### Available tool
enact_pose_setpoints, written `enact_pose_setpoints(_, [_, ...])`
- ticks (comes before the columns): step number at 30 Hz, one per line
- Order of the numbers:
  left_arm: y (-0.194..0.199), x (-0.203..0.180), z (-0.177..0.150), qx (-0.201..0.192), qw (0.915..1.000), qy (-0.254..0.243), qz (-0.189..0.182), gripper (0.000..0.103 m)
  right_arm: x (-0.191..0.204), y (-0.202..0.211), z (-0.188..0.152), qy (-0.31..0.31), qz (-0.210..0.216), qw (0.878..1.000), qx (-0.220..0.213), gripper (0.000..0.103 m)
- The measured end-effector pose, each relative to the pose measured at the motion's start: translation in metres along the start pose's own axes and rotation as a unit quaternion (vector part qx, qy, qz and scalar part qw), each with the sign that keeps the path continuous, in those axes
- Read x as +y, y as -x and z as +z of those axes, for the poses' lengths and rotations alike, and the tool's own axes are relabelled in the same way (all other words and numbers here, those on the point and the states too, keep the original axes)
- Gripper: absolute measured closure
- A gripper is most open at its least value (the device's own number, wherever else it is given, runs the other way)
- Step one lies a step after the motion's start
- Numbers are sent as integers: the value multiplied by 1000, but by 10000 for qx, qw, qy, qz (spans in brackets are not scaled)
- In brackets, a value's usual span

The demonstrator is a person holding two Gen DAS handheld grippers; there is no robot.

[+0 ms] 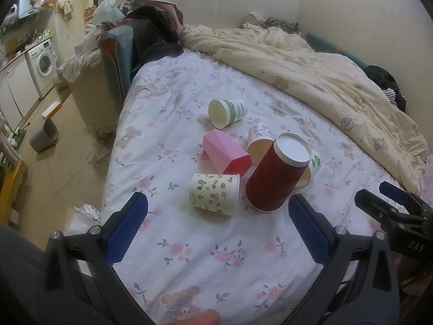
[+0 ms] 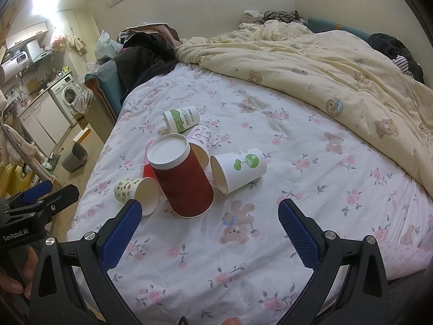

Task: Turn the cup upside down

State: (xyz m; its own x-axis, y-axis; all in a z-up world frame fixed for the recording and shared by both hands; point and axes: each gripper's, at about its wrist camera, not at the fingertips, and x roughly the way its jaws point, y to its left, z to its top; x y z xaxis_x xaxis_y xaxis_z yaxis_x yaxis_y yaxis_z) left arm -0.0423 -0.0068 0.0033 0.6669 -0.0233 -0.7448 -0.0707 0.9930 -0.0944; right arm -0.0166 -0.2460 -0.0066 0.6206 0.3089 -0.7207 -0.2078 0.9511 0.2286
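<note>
A red ribbed paper cup [image 1: 273, 178] [image 2: 182, 178] stands upside down on the floral bed sheet [image 1: 189, 243] [image 2: 216, 257], white base up. Around it lie cups on their sides: a yellow cartoon cup [image 1: 215, 193] [image 2: 136, 192], a pink faceted cup [image 1: 226, 153], a green-label cup [image 1: 228, 112] [image 2: 181, 119], a white patterned cup [image 1: 259, 138] [image 2: 201, 140] and a green-tree cup [image 2: 238, 169]. My left gripper [image 1: 216, 216] is open and empty, just short of the cups. My right gripper [image 2: 209, 216] is open and empty, near the red cup.
A cream bear-print duvet [image 1: 324, 75] [image 2: 324, 62] is bunched along the far right of the bed. Dark clothes [image 1: 154, 32] are piled at the bed's far end. The bed's left edge drops to a floor with a grey bin [image 1: 43, 135] and a washing machine [image 1: 43, 62].
</note>
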Motion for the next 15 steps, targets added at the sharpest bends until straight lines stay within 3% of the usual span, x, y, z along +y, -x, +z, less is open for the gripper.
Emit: enact_pose_setpoints(15, [-1,0,0,27,10000,9,-22,0,1,0,-1,7,9,10000,11,0])
